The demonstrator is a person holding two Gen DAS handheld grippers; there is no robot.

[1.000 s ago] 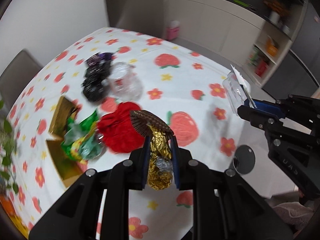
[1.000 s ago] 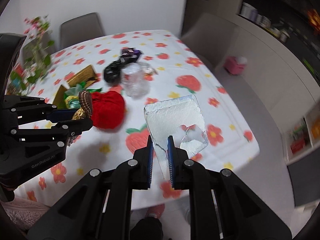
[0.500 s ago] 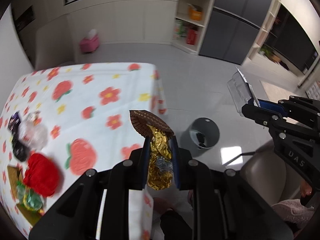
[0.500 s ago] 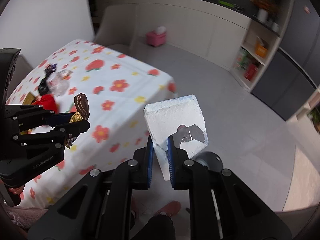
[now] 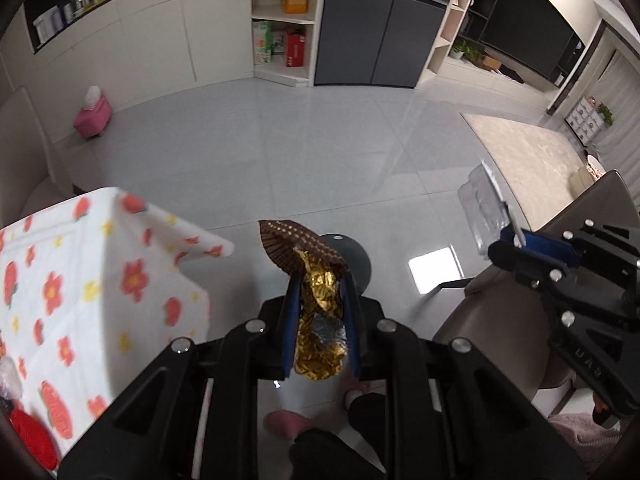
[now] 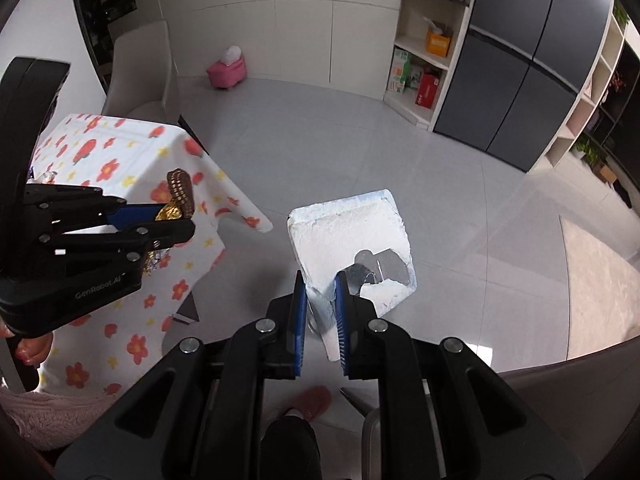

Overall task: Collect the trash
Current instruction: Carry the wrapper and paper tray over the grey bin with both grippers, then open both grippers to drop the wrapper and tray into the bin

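Left wrist view: the left hand-held gripper (image 5: 320, 280) is clenched on a crumpled gold foil wrapper (image 5: 320, 320) with a brown pleated paper cup (image 5: 296, 246) at its top, held over the grey floor just above a dark round trash bin (image 5: 358, 264). Right of it, the right hand-held gripper (image 6: 320, 280) grasps a clear plastic tray with a torn white lid (image 6: 352, 236). The floral-clothed bench (image 5: 72, 280) lies to the left.

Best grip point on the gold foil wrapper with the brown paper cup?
Grip the crumpled gold foil wrapper body, not the flared brown paper cup on top. Come from the foil end, one finger on each side: foil compresses and holds, while the thin fluted cup would collapse.
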